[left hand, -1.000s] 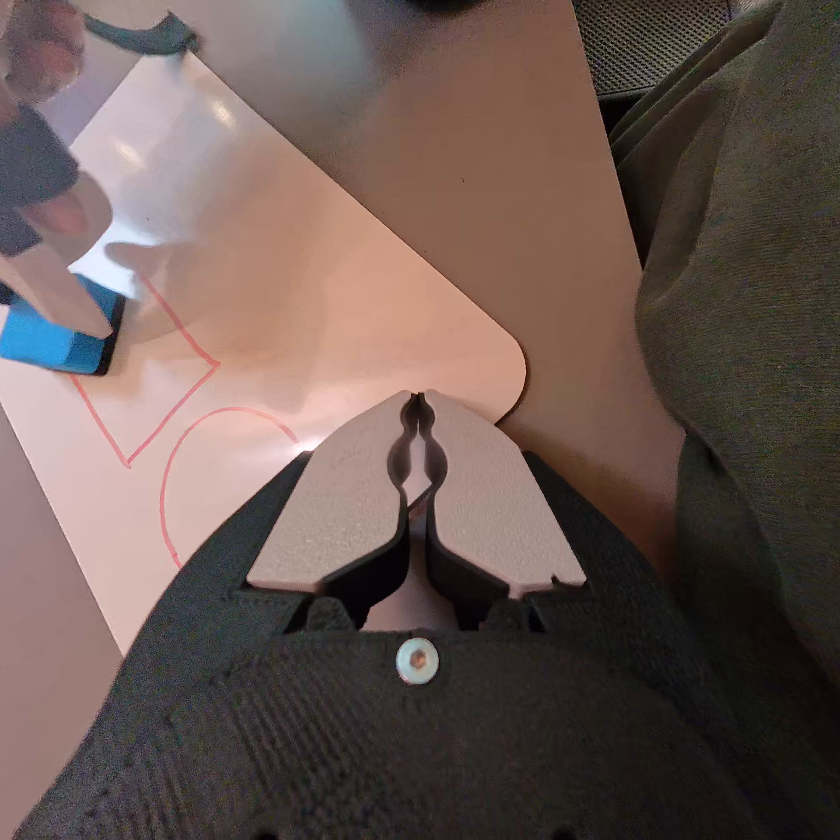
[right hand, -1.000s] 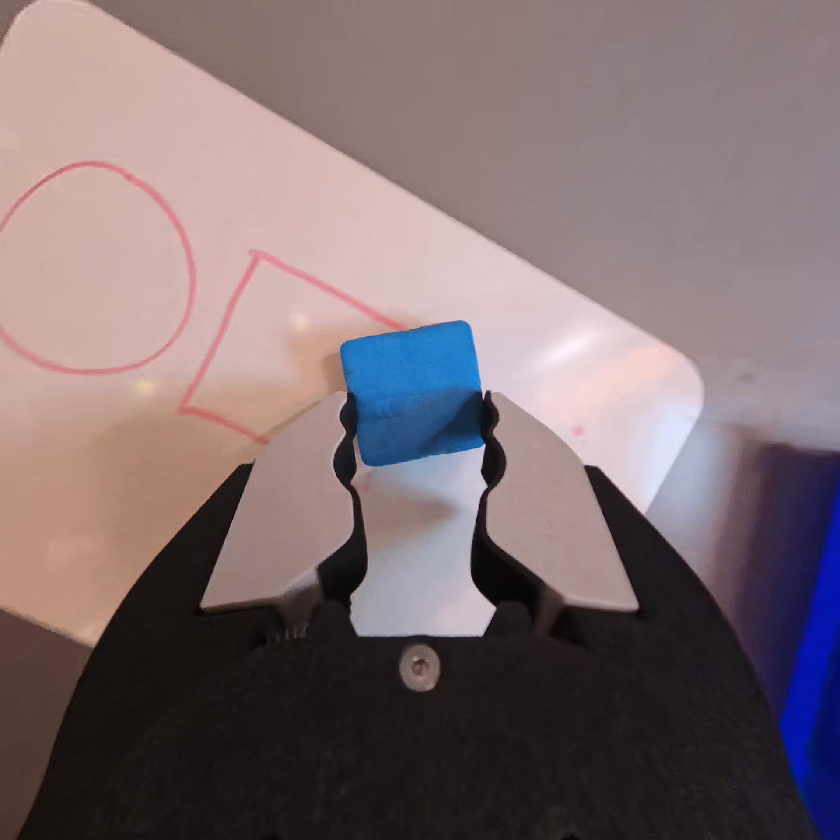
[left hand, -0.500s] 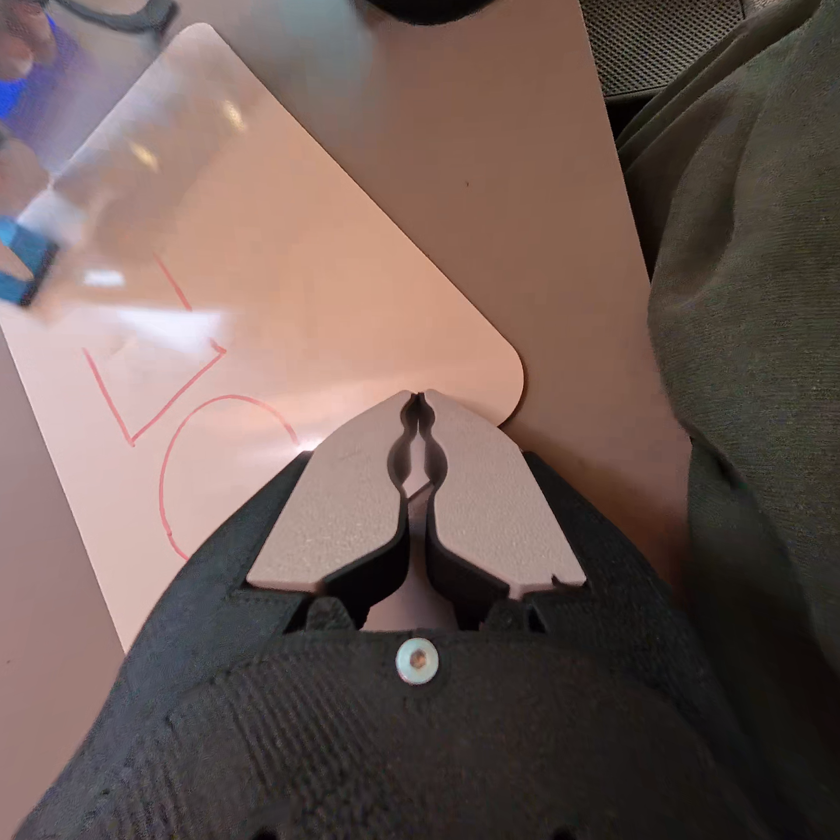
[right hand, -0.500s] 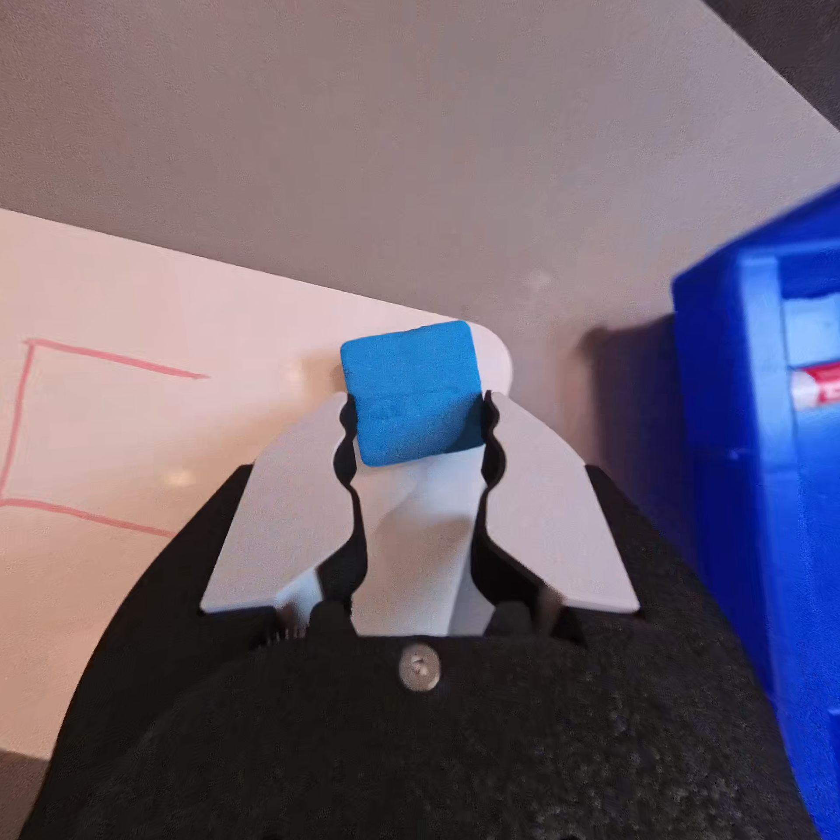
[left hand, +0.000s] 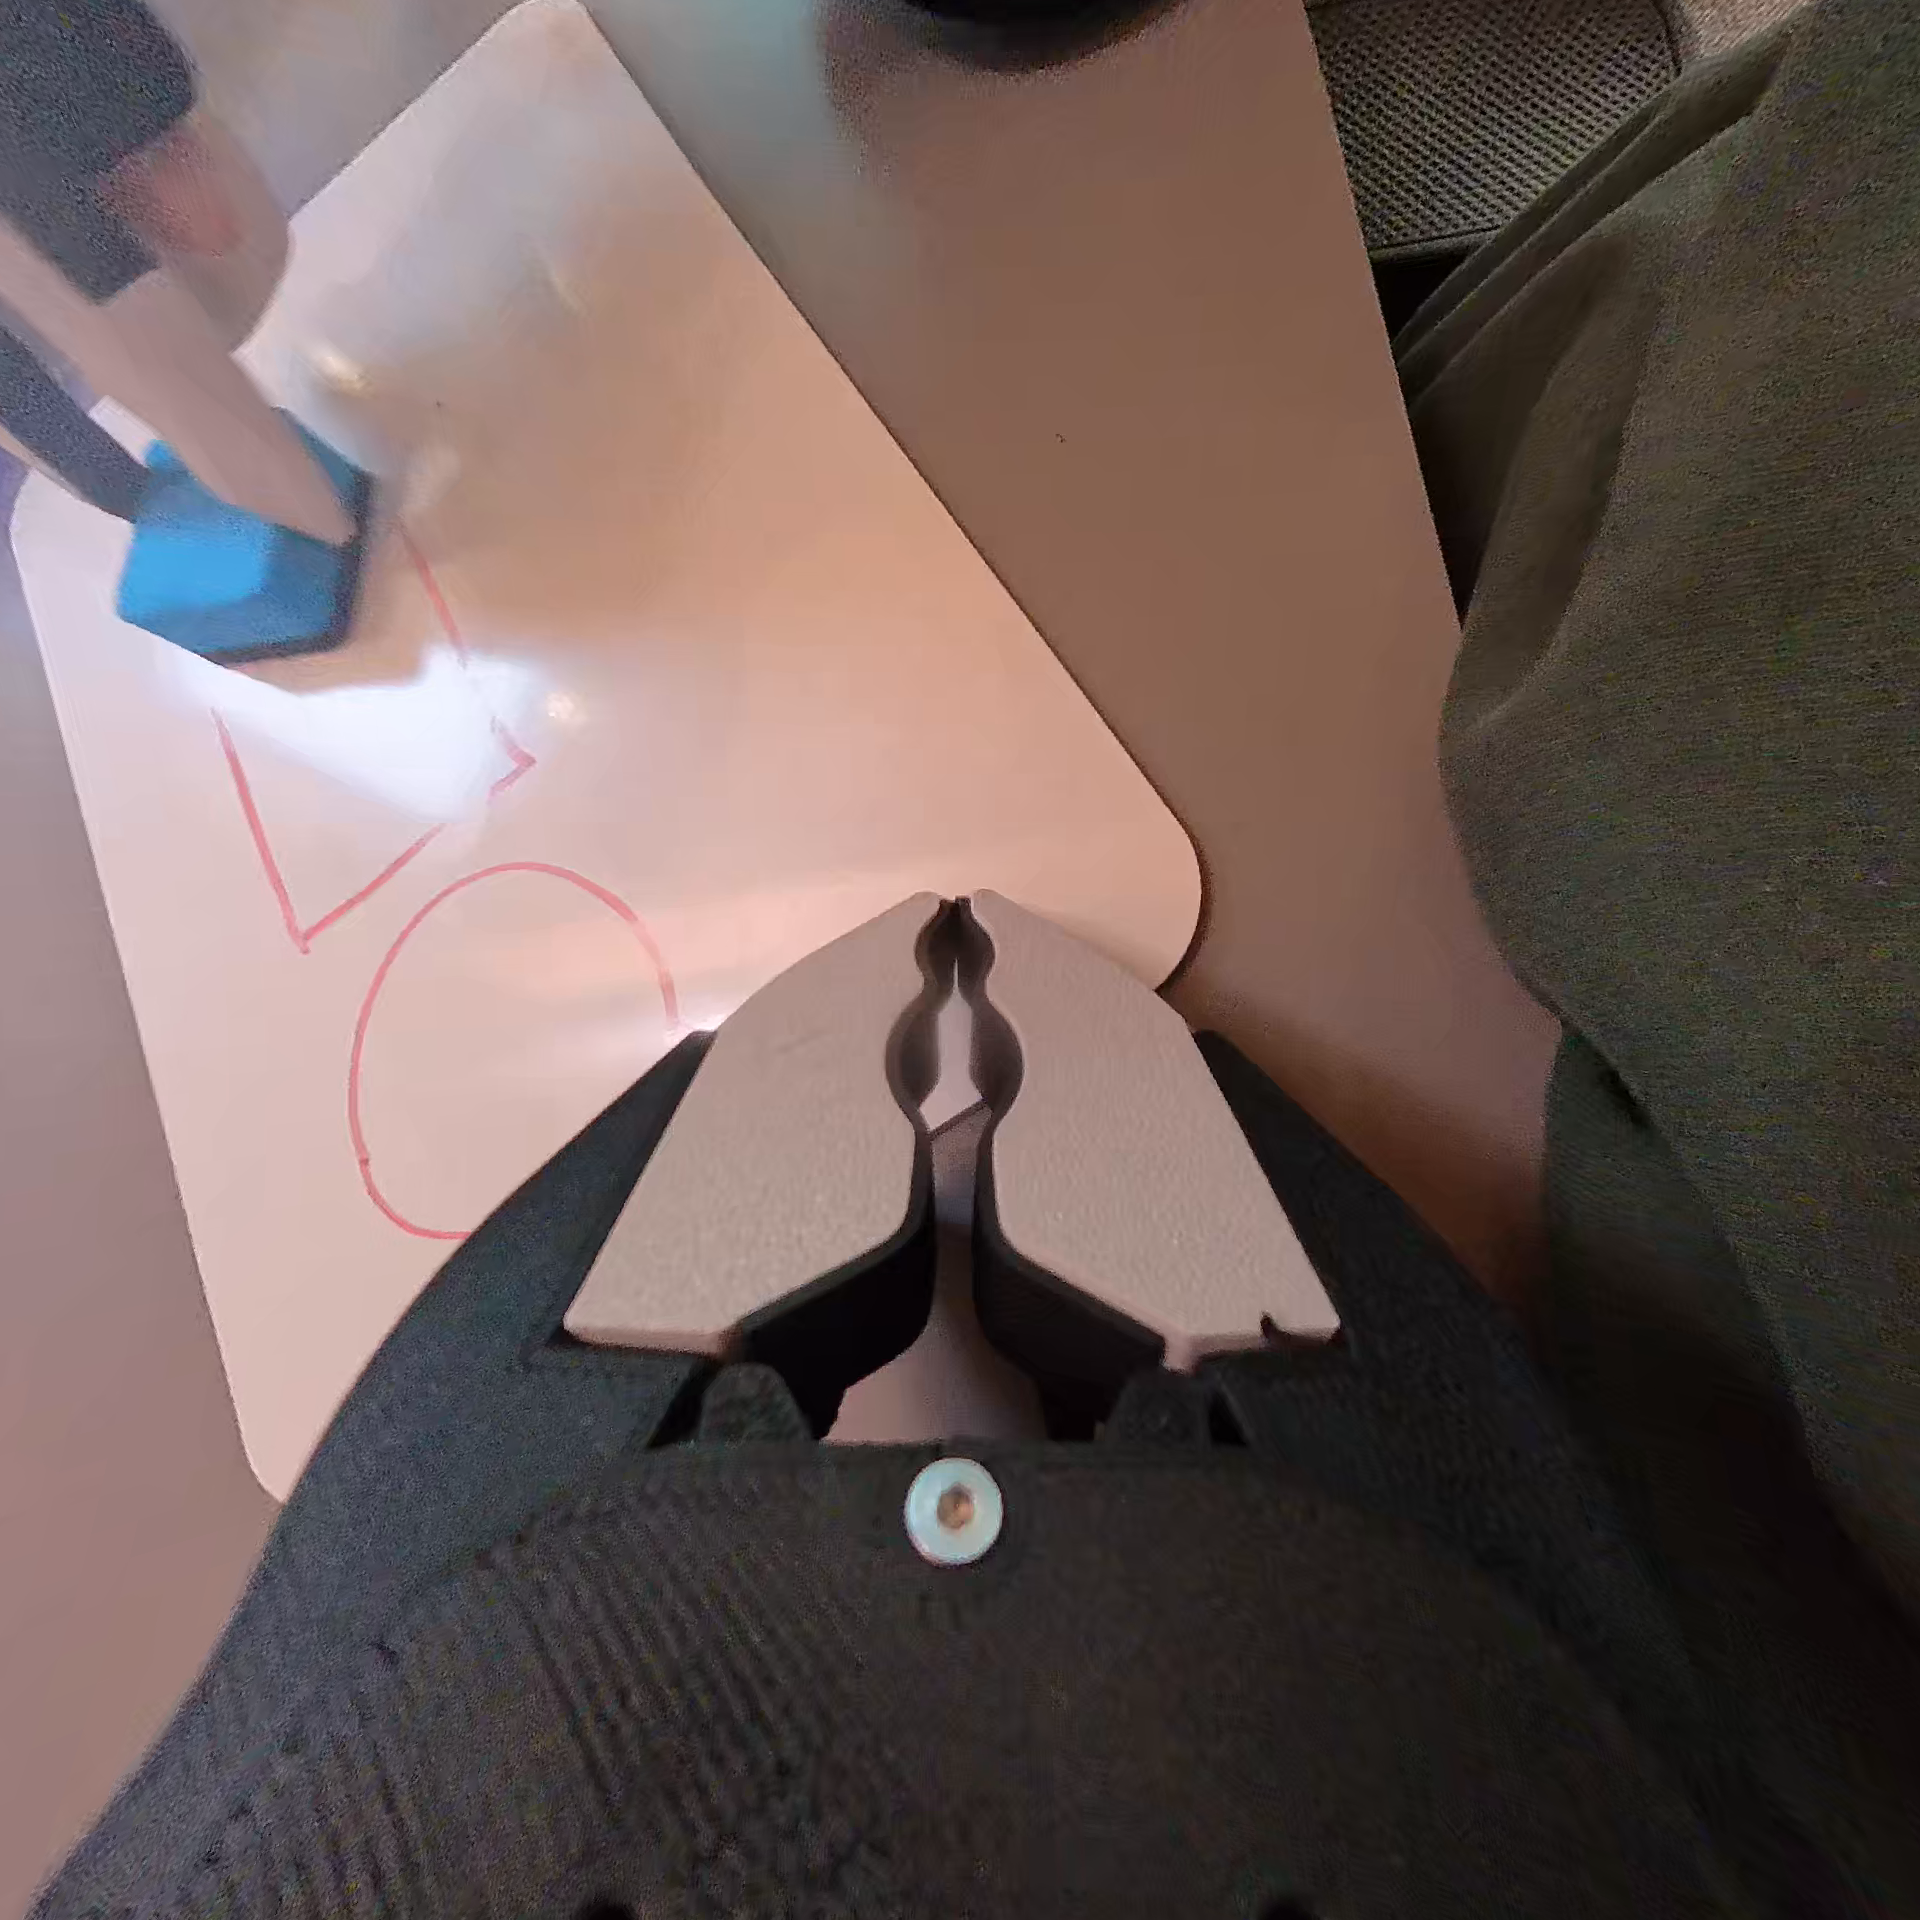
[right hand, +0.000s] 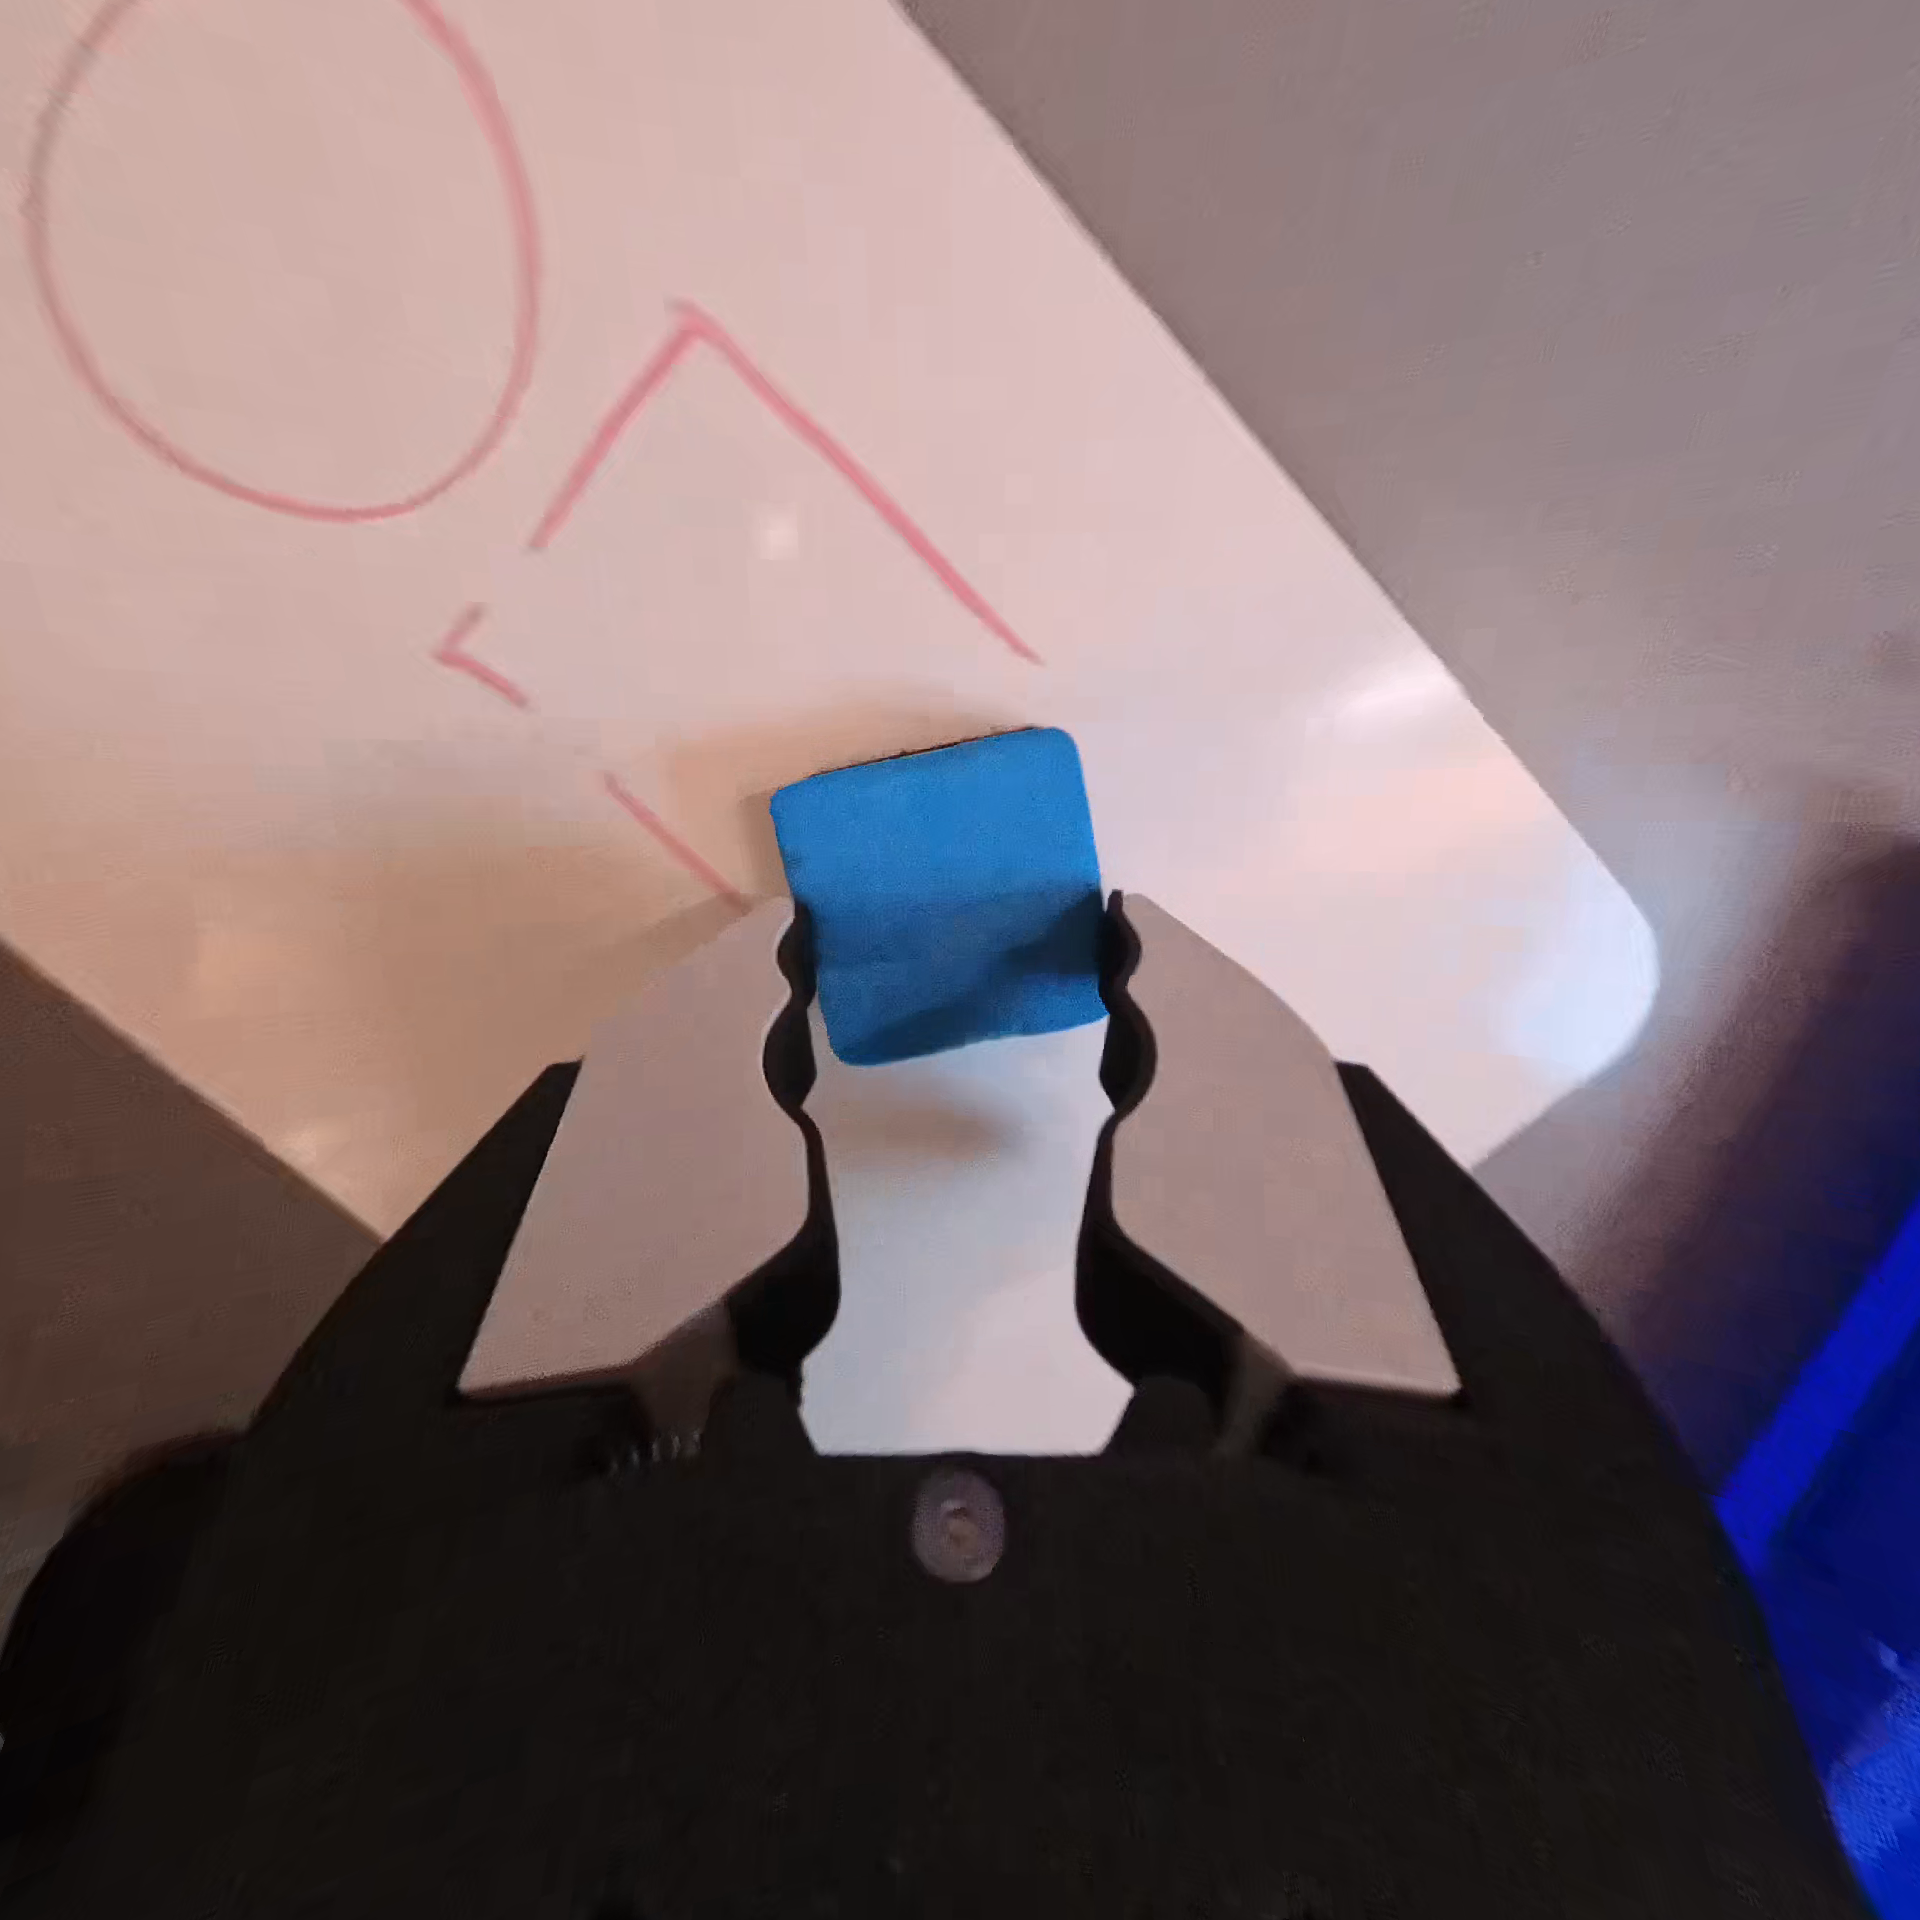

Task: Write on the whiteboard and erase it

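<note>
The white whiteboard (left hand: 790, 623) lies flat on the brown table and bears a red circle (left hand: 499, 1049) and a partly wiped red square (left hand: 343, 862). My right gripper (right hand: 951, 914) is shut on a blue eraser (right hand: 935, 894) and presses it onto the whiteboard (right hand: 1299, 831) beside the square's remaining red lines (right hand: 821, 468). In the left wrist view the blue eraser (left hand: 234, 582) sits at the square's far corner. My left gripper (left hand: 958, 914) is shut with nothing in it and rests at the board's near corner.
A blue bin (right hand: 1860, 1455) stands to the right of the board in the right wrist view. A person's olive-green sleeve (left hand: 1683, 727) fills the right side of the left wrist view. The table edge (left hand: 1371, 312) runs past the board at the right. Left tips to right tips: about 20 cm.
The right gripper swept the eraser off toward the blue bin and back onto the square; part of the square's red outline has been wiped away. The left gripper stayed put and shut.
</note>
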Demonstrator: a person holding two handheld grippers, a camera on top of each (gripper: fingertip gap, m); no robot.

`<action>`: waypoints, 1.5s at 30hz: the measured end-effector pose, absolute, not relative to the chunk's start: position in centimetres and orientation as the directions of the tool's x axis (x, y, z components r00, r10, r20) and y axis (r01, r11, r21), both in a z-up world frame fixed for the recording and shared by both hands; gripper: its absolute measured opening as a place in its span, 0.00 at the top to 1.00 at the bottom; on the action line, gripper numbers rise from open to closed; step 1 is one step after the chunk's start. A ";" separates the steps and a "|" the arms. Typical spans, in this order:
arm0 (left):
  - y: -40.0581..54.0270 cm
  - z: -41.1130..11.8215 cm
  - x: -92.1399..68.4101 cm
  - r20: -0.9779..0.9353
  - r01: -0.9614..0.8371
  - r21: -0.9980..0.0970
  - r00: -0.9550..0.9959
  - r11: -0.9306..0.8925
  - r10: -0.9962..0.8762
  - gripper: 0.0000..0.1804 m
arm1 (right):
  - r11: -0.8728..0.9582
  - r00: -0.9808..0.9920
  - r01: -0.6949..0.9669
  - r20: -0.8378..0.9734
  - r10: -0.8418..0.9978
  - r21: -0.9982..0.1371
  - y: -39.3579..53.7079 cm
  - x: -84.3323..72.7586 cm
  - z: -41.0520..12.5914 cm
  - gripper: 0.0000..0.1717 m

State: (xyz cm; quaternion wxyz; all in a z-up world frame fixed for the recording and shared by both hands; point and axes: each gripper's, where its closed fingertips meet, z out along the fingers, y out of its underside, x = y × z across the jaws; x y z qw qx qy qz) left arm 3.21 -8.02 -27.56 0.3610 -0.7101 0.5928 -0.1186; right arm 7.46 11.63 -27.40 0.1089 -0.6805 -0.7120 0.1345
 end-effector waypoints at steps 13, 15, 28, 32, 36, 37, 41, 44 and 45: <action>-7.9 -27.5 3.3 -0.249 -0.748 -0.662 0.273 -0.042 -0.929 1.00 | 0.240 -0.293 0.908 -0.109 0.950 -0.344 5.7 7.0 -27.3 0.69; -7.9 -27.5 3.4 -0.244 -0.744 -0.666 0.272 -0.043 -0.931 1.00 | 0.355 -0.393 0.868 -0.045 0.918 -0.346 3.2 5.2 -27.5 0.69; -7.9 -27.5 3.6 -0.249 -0.745 -0.666 0.270 -0.037 -0.930 1.00 | 0.344 -0.338 0.892 0.071 0.938 -0.294 7.2 6.4 -27.3 0.69; -8.1 -27.5 3.5 -0.260 -0.752 -0.658 0.270 -0.034 -0.927 1.00 | 0.071 -0.075 0.968 -0.006 0.997 -0.240 13.1 11.2 -27.4 0.69; -8.3 -27.5 3.6 -0.234 -0.740 -0.671 0.269 -0.046 -0.934 1.00 | 0.190 -0.198 0.965 -0.029 0.980 -0.178 8.8 12.2 -27.5 0.69; -8.2 -27.5 3.6 -0.230 -0.738 -0.674 0.269 -0.047 -0.935 1.00 | 0.250 -0.259 0.948 -0.019 0.966 -0.199 7.3 10.7 -27.5 0.69; -8.4 -27.4 3.8 -0.246 -0.746 -0.665 0.260 -0.033 -0.934 1.00 | 0.265 -0.242 0.916 0.112 0.964 -0.302 9.4 6.3 -27.3 0.69; -8.5 -27.4 3.7 -0.246 -0.747 -0.664 0.262 -0.035 -0.933 1.00 | 0.145 -0.116 0.910 0.095 0.989 -0.390 12.5 5.6 -27.3 0.69; -8.5 -27.4 3.6 -0.248 -0.747 -0.664 0.262 -0.033 -0.933 1.00 | 0.142 -0.108 0.905 0.106 0.988 -0.402 12.7 5.3 -27.3 0.69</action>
